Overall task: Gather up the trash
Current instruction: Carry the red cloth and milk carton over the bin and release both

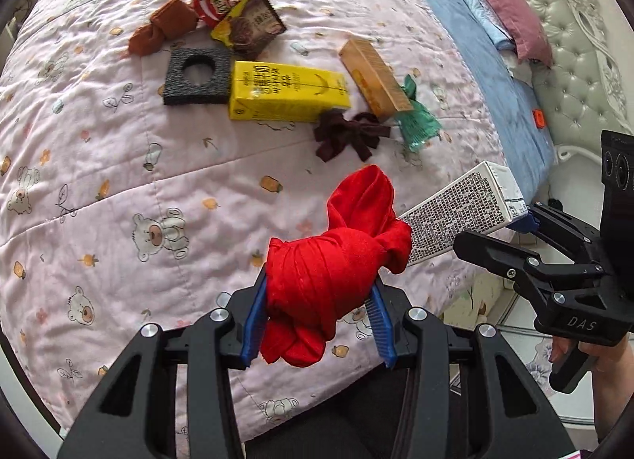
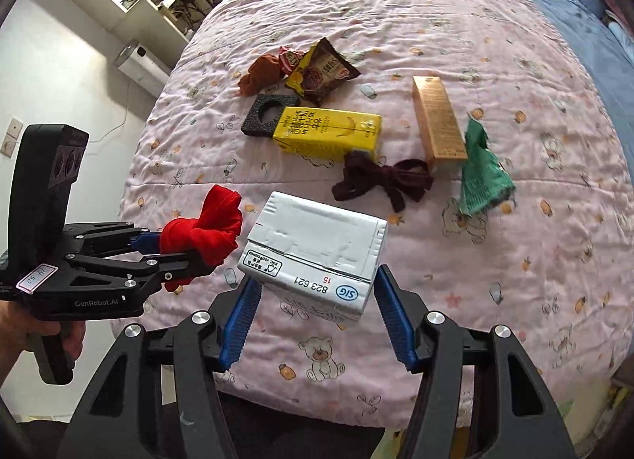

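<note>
Left gripper fingers clamp a red cloth; right gripper fingers clamp a white carton, both lifted over the bed. Left to collect, I judge: yellow carton, snack wrappers, gold box, green wrapper.

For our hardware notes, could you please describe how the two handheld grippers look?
Both are black linkage frames with silver screws and ribbed blue fingers. The left gripper reads "GenRobot.AI" and carries a handwritten sticker; the right gripper reads "DAS". Bare hands, no cables visible.
</note>
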Demonstrator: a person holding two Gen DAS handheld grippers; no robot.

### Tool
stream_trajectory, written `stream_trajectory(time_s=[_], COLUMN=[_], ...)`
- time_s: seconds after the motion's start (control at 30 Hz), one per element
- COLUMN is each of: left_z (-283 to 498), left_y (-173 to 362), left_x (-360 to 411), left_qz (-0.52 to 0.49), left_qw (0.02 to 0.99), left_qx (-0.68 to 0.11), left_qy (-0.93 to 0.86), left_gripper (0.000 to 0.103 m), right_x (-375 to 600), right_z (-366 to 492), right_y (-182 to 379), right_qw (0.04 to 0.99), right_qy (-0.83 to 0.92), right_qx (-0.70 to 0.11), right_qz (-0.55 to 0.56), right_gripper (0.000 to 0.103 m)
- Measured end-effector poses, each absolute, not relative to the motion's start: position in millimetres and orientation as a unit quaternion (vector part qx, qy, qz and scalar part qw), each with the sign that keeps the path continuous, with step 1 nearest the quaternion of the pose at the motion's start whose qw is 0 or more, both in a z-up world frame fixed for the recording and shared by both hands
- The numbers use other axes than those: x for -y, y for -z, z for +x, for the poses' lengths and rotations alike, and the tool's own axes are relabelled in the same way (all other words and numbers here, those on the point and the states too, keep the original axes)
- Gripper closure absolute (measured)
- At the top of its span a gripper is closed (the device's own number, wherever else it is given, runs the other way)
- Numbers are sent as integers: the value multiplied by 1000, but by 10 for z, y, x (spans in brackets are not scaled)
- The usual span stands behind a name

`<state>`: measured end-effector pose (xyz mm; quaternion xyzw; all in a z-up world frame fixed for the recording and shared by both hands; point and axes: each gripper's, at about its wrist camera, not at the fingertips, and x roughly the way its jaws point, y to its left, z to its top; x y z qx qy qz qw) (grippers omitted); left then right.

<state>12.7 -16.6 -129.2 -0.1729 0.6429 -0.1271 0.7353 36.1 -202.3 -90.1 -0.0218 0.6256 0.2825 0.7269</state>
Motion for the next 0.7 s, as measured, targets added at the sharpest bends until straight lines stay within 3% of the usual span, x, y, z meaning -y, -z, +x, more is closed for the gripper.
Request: stream_trajectory(time_s=[0.7], left_z=[-399], left_y=[1333], left_x=[2468], left_qz=[-55], left_qw=[683], left_qx=[-676], left_qy=[270], left_gripper=[58], right_x=[4434], right_z=[-907], right_y=[844], right_qw=[760], right_qy=[-112], right_qx=[-630], right_qz=[113], right_gripper=[45])
